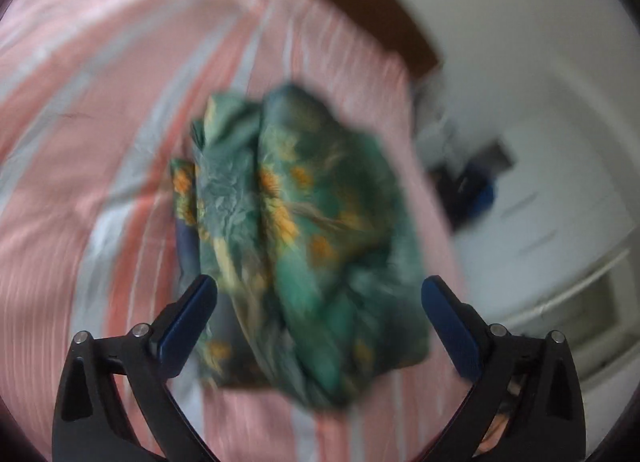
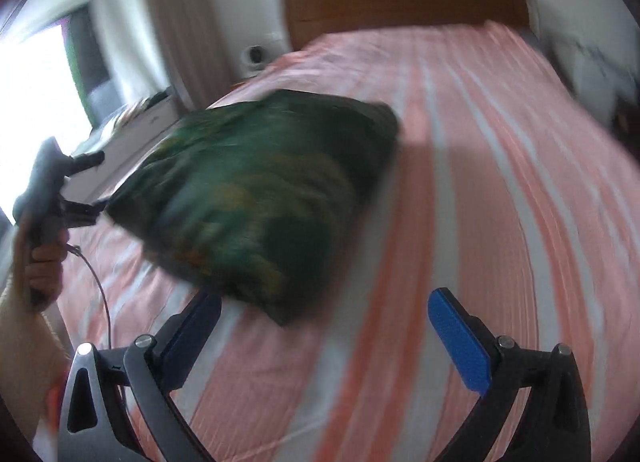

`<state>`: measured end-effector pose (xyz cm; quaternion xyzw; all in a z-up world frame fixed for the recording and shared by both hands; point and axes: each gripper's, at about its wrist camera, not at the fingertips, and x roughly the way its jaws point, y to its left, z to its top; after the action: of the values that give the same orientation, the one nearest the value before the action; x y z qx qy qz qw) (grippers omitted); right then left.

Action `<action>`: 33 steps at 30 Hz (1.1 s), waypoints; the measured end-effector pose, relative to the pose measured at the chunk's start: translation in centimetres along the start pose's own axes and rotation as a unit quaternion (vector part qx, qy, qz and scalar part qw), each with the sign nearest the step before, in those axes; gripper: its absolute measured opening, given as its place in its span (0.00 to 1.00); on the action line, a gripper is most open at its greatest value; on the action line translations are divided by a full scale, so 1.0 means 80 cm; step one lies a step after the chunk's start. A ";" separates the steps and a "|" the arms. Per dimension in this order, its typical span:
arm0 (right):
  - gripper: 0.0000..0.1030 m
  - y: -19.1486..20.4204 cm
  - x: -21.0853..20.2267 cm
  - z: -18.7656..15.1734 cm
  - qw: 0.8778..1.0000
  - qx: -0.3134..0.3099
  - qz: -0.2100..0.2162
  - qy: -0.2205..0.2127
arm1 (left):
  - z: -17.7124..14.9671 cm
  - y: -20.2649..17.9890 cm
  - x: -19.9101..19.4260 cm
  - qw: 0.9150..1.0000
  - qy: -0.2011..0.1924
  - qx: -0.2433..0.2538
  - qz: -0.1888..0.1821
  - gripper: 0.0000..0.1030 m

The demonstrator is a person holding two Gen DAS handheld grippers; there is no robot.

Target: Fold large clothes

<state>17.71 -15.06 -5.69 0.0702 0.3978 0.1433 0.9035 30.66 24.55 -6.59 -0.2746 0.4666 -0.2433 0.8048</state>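
Both grippers, left (image 1: 319, 300) and right (image 2: 325, 312), gape wide, holding nothing, near the folded green garment (image 1: 304, 230).

Black frames, blue pads, silver screws on left gripper (image 1: 319, 298) and right gripper (image 2: 325, 312). At frame left, grey handle in bare hand (image 2: 42, 262), thin cable (image 2: 100, 294) trailing.

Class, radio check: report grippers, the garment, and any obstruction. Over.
Left gripper open, empty. Right gripper open, empty. Green floral garment bundled on striped bed, frames blurred. Nothing in the way.
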 end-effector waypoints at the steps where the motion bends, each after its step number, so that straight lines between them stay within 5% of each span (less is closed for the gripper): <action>1: 0.99 -0.011 -0.001 -0.001 1.000 0.026 0.017 0.000 | 0.008 0.003 0.022 0.999 0.025 0.012 0.046 1.00; 2: 0.99 -0.020 0.001 0.001 0.998 0.051 0.040 -0.001 | 0.011 0.008 0.042 0.994 0.043 0.031 0.098 1.00; 4: 0.99 -0.035 0.014 0.012 0.990 0.096 0.100 0.008 | 0.008 0.017 0.065 0.987 0.070 0.048 0.134 1.00; 8: 0.99 -0.059 0.072 0.039 0.966 0.167 0.192 0.047 | 0.001 0.030 0.081 0.988 0.089 0.022 0.122 1.00; 13: 1.00 -0.057 0.192 0.055 0.922 0.231 0.285 0.127 | -0.001 0.036 0.110 0.988 0.109 0.006 0.105 1.00; 14: 0.99 -0.050 0.206 0.058 0.925 0.229 0.272 0.134 | -0.003 0.034 0.114 0.988 0.109 -0.003 0.106 0.99; 17: 0.86 0.008 0.195 0.083 0.978 0.070 0.159 0.112 | -0.012 -0.003 0.107 0.987 0.086 0.026 0.135 0.68; 19: 0.74 0.050 0.168 0.089 0.990 -0.020 0.108 0.086 | -0.015 -0.033 0.095 0.985 0.064 0.056 0.150 0.54; 21: 0.72 0.084 0.133 0.091 0.992 -0.089 0.084 0.041 | -0.015 -0.063 0.080 0.988 0.040 0.068 0.131 0.51; 26: 0.71 0.085 0.069 0.125 0.990 -0.110 0.079 -0.042 | 0.012 -0.143 0.067 0.986 -0.032 0.112 0.118 0.51; 28: 0.72 0.066 0.063 0.151 0.990 -0.100 0.081 -0.055 | 0.038 -0.166 0.086 0.984 -0.051 0.113 0.126 0.61; 30: 0.78 0.040 0.078 0.184 0.992 -0.070 0.093 -0.043 | 0.054 -0.172 0.111 0.979 -0.065 0.114 0.156 0.98; 33: 1.00 -0.018 0.121 0.210 0.996 0.027 0.082 0.012 | 0.059 -0.154 0.146 0.958 -0.085 0.095 0.256 0.98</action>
<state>36.63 -13.55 -1.51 0.1255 0.4053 0.2068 0.8816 38.37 9.01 -3.63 -0.0880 0.4256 -0.0482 0.8993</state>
